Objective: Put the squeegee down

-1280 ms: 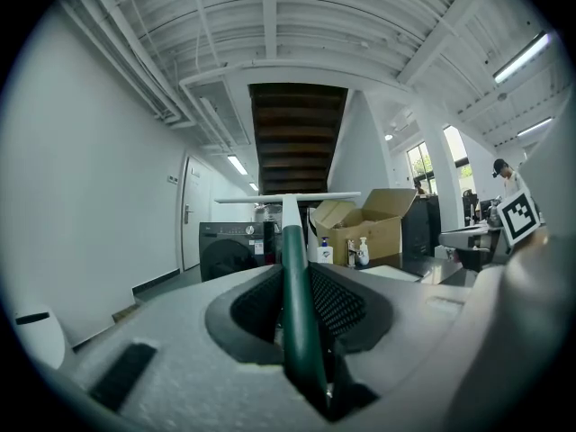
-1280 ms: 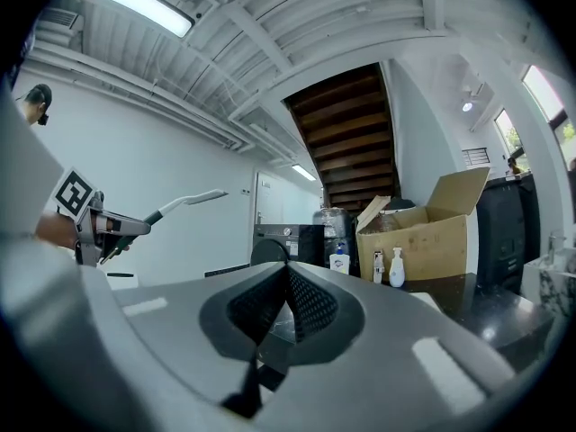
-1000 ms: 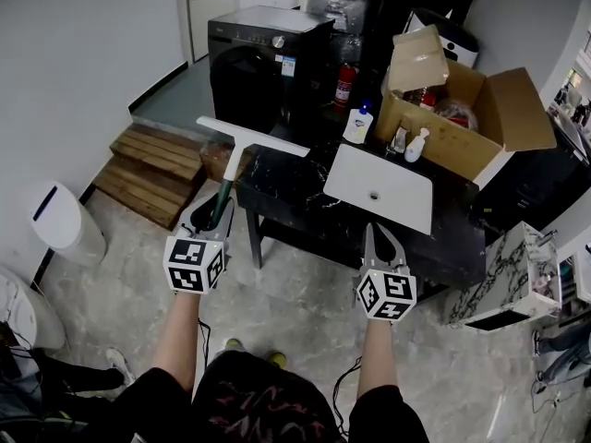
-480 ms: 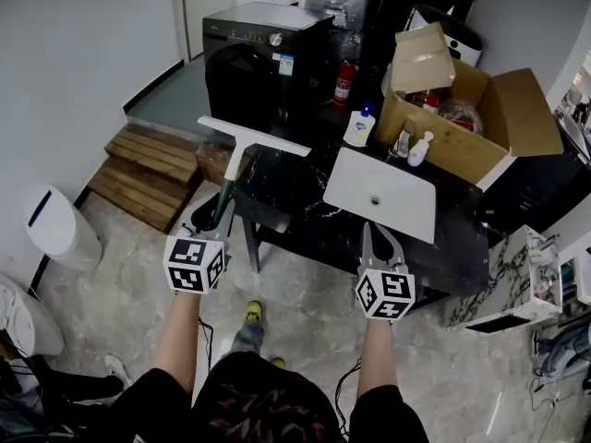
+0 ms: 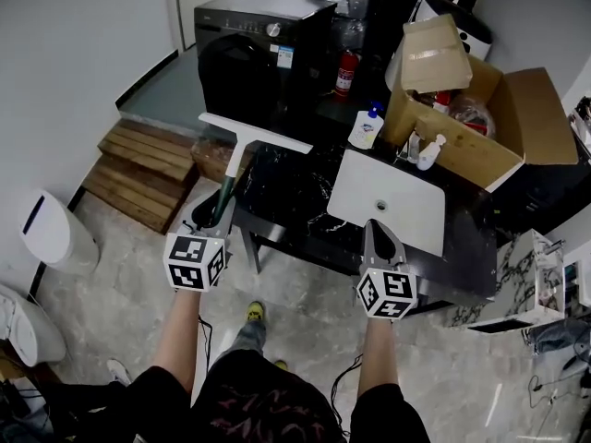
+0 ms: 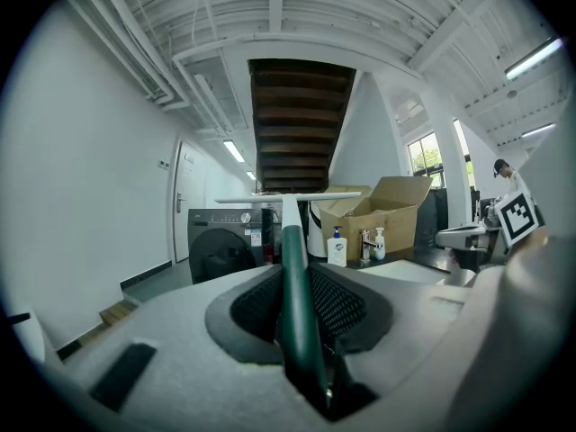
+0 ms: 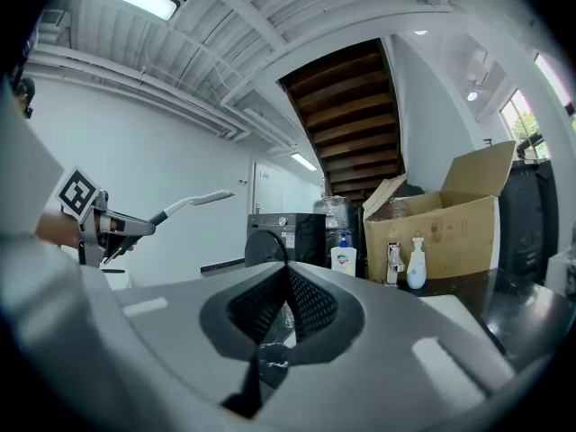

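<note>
Grip: left gripper (image 5: pixel 219 212), jaws clenched on the dark green handle of the squeegee (image 5: pixel 242 151).
Squeegee: held in the air; the handle runs toward 12 o'clock from the jaws, and the white blade lies crosswise at its far end, over the near left corner of the desk (image 5: pixel 286 197).
Other hand: right gripper (image 5: pixel 377 232), jaws pressed together on nothing, at 3 o'clock of the left one, over the desk's near edge.
Desk: black marbled top at 12 o'clock of both grippers.
Basin: white basin (image 5: pixel 388 201) lies on the desk at 12 o'clock of the right gripper.
Bottles: soap bottle (image 5: pixel 367 127) and spray bottle (image 5: pixel 429 150) stand along the basin's far edge.
Box: open cardboard box (image 5: pixel 480 150) fills the desk at 1 o'clock of the basin.
Washer: black washing machine (image 5: pixel 249 40) stands beyond the blade at 12 o'clock, with a red fire extinguisher (image 5: pixel 347 70) at its 3 o'clock.
Floor: wooden steps (image 5: pixel 138 169) at 10 o'clock of the left gripper, white bin (image 5: pixel 51 233) at 9 o'clock.
</note>
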{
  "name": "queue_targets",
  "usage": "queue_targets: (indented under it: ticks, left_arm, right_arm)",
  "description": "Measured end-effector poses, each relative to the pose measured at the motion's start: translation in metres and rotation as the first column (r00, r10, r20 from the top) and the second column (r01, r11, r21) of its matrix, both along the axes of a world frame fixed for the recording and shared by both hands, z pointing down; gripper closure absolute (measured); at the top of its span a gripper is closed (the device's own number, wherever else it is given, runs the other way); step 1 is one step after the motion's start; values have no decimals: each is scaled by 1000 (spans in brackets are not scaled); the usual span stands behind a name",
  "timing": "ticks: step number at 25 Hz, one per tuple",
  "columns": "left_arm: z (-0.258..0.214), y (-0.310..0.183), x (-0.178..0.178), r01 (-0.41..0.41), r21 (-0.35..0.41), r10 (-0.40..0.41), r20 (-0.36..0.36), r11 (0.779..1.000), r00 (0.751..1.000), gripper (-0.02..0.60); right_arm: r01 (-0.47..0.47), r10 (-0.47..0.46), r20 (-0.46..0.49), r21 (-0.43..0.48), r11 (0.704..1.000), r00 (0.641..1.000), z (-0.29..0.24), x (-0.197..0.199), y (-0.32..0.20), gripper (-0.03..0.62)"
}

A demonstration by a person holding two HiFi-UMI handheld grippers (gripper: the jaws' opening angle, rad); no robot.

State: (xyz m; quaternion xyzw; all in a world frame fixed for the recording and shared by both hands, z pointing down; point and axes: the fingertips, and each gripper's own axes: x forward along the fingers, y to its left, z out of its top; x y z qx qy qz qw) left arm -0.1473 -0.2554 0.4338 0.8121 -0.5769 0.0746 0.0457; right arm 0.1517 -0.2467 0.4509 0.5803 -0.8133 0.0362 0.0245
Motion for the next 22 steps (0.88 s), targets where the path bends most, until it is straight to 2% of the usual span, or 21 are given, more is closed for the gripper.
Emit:
queue_targets:
  ticks: [22]
  left_arm:
    - [31,-197,-20,-111,-63,109,-44,992,993,483]
  right_arm:
    - [-75,74,-54,-20,997,996,-3,-32,-165,583]
